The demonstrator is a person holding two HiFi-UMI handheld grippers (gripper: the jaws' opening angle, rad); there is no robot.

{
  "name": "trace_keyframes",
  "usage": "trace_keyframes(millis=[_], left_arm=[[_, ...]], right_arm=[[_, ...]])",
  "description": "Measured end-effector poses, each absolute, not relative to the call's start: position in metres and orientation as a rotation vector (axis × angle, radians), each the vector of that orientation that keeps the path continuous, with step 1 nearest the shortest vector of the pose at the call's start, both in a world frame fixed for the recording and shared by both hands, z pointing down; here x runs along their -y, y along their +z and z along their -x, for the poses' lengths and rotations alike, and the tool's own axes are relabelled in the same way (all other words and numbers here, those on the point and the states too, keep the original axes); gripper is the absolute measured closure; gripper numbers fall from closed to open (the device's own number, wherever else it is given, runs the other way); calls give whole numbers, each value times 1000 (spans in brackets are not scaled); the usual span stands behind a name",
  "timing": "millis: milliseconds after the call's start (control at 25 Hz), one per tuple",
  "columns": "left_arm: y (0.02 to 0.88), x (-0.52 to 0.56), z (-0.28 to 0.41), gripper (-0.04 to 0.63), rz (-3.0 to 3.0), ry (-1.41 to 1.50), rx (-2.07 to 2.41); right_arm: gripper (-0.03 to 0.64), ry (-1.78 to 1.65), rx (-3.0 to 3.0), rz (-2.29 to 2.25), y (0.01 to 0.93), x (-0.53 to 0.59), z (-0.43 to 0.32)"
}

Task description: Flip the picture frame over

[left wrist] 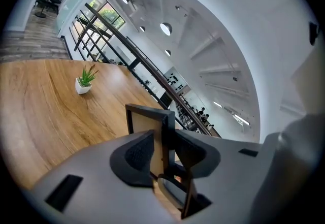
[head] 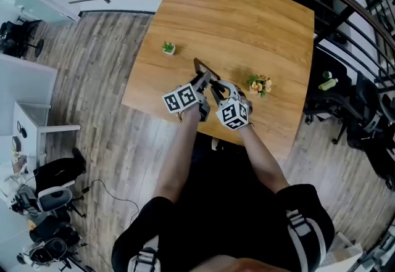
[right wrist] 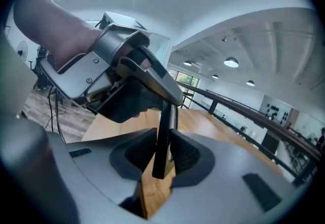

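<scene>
Over on the left of the wooden table (head: 247, 12), just a small potted plant (head: 168, 48), well apart from the action. Near the front edge, left gripper (head: 200, 82) and right gripper (head: 217, 89) both clamped narrowly on the picture frame (head: 207, 72), tilted up on edge between them. Off to the right, a little flower bunch (head: 260, 85).

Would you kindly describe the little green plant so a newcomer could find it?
On the wooden table, look left of the dark picture frame. The plant has spiky green leaves in a white pot, unlike the yellowish flower bunch opposite.
</scene>
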State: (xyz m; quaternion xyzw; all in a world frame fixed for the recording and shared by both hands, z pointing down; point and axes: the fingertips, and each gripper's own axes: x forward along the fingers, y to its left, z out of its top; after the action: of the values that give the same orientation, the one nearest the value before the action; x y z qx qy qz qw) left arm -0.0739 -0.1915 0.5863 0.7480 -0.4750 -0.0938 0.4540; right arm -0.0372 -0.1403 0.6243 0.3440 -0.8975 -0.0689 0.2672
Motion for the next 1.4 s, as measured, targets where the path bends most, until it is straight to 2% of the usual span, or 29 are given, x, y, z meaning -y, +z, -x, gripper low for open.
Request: trace_keyframes(millis=[280, 640, 1040, 1400], left_arm=[[596, 189, 75, 502, -1858, -198, 1166], [600, 191, 82, 502, -1873, -171, 1181], [610, 177, 93, 502, -1916, -116, 1192], [597, 150, 80, 502, -2106, -29, 987]], right_arm=[[515, -112, 2448, -861, 637, 136, 42], [497, -3, 2522, -836, 638, 135, 40], [483, 306, 2720, -707, 620, 141, 37], [471, 431, 2692, -774, 635, 154, 15]])
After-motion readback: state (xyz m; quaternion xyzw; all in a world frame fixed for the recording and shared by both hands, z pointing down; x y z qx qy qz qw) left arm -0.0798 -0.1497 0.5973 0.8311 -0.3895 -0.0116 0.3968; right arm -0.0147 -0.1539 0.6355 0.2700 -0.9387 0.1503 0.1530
